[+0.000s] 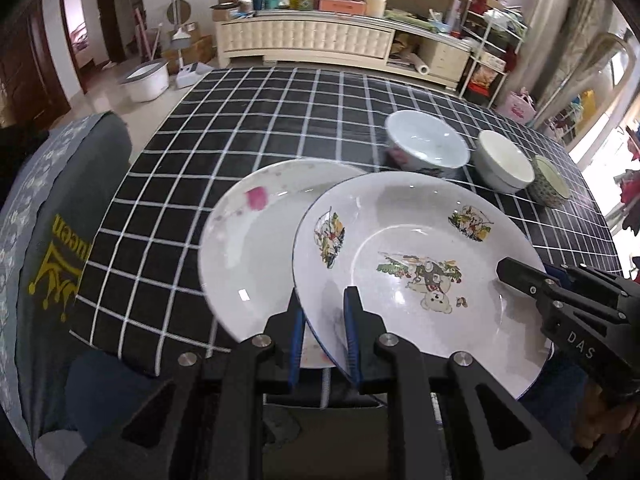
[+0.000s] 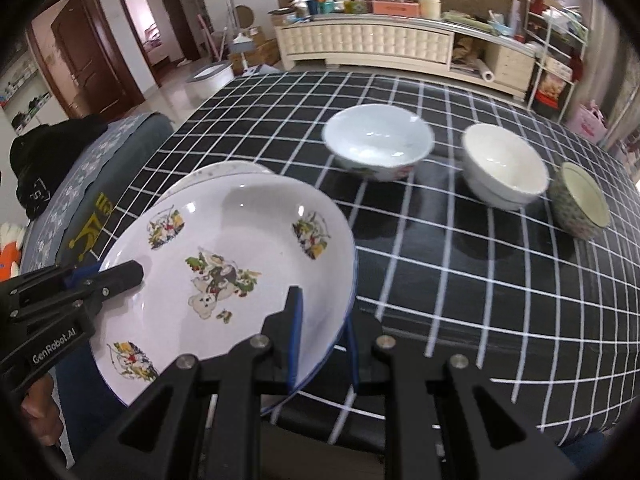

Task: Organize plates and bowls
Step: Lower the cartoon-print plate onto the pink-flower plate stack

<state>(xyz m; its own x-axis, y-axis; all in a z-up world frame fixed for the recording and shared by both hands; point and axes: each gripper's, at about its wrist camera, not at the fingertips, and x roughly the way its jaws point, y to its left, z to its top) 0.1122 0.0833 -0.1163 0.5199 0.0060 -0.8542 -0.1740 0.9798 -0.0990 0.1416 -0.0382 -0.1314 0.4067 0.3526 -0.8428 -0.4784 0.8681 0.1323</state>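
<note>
A white cartoon plate is held above the checked table, tilted, overlapping a plain white plate with a pink mark that lies on the table. My left gripper is shut on the cartoon plate's near-left rim; it shows from the side in the right wrist view. My right gripper is shut on the plate's near-right rim; it shows from the side in the left wrist view. Three bowls stand behind: a large white one, a cream one, a small patterned one.
The table has a black cloth with white grid. A grey cushioned chair stands at its left edge. A cluttered sideboard lines the far wall.
</note>
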